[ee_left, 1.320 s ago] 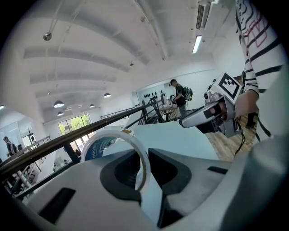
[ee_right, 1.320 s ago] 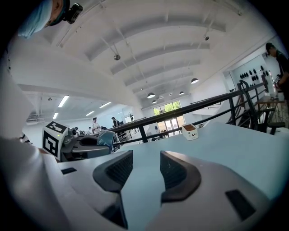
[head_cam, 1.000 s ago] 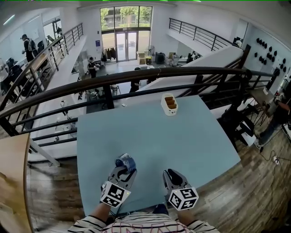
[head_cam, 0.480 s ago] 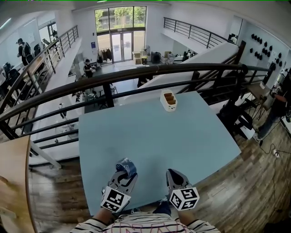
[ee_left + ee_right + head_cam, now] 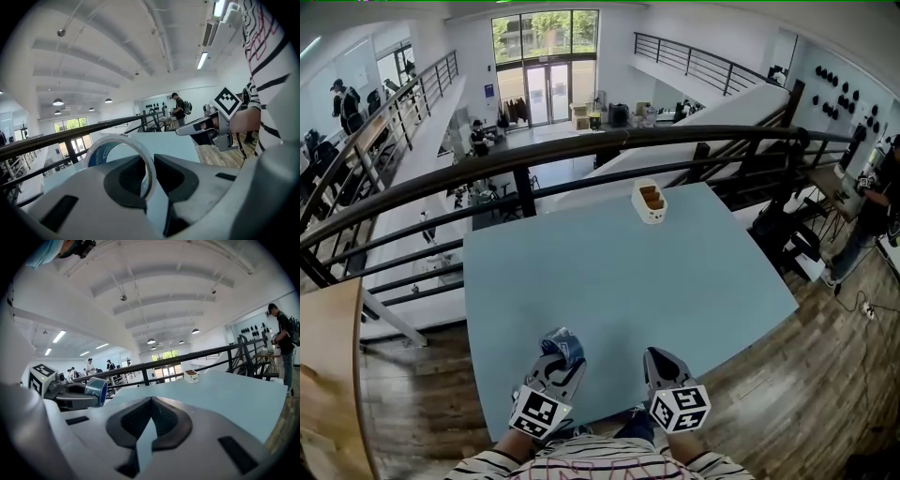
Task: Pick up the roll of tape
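Clamping roll of tape (image 5: 563, 341): left hand-held gripper (image 5: 560, 352) | right hand-held gripper (image 5: 659, 358): jaws together, earlier apart

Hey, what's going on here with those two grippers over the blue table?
A person holds a gripper in each hand over the near edge of a light blue table. The left gripper is closed on the roll of tape, which appears to be lifted off the surface. The right gripper is beside it, shut and empty. A small white container sits at the table's far edge, away from both grippers.
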Demonstrator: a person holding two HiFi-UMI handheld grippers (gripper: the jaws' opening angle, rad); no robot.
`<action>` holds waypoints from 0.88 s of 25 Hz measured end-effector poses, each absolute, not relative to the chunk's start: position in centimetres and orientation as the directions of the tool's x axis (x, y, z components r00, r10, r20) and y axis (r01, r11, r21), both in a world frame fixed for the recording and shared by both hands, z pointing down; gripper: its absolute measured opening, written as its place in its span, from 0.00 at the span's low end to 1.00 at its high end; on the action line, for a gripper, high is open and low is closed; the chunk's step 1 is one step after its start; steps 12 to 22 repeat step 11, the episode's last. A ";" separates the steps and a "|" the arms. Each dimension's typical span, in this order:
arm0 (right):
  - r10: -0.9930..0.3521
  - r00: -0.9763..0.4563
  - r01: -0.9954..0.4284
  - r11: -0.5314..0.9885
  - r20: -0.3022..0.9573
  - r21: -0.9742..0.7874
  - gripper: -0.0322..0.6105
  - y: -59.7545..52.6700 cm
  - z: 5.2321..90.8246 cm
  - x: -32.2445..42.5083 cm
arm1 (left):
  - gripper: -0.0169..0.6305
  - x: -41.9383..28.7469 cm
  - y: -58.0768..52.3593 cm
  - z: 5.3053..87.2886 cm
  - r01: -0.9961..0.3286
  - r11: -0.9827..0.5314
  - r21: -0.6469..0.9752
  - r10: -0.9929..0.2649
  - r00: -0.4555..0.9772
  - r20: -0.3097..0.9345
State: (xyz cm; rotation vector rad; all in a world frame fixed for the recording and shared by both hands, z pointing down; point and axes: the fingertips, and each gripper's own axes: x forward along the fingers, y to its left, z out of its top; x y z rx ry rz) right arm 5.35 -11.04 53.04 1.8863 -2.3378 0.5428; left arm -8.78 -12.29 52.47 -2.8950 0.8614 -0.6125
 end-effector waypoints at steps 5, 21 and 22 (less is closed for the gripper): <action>-0.927 -0.235 -0.961 0.177 0.291 -0.211 0.09 -11.3 53.0 4.6 | 0.14 -9.5 -12.6 52.5 -0.522 -0.841 -0.146 -0.537 0.766 0.354; -0.927 -0.242 -0.960 0.187 0.287 -0.207 0.09 -11.9 52.3 3.8 | 0.14 -10.4 -13.3 51.9 -0.532 -0.834 -0.149 -0.547 0.760 0.352; -0.927 -0.242 -0.960 0.187 0.287 -0.207 0.09 -11.9 52.3 3.8 | 0.14 -10.4 -13.3 51.9 -0.532 -0.834 -0.149 -0.547 0.760 0.352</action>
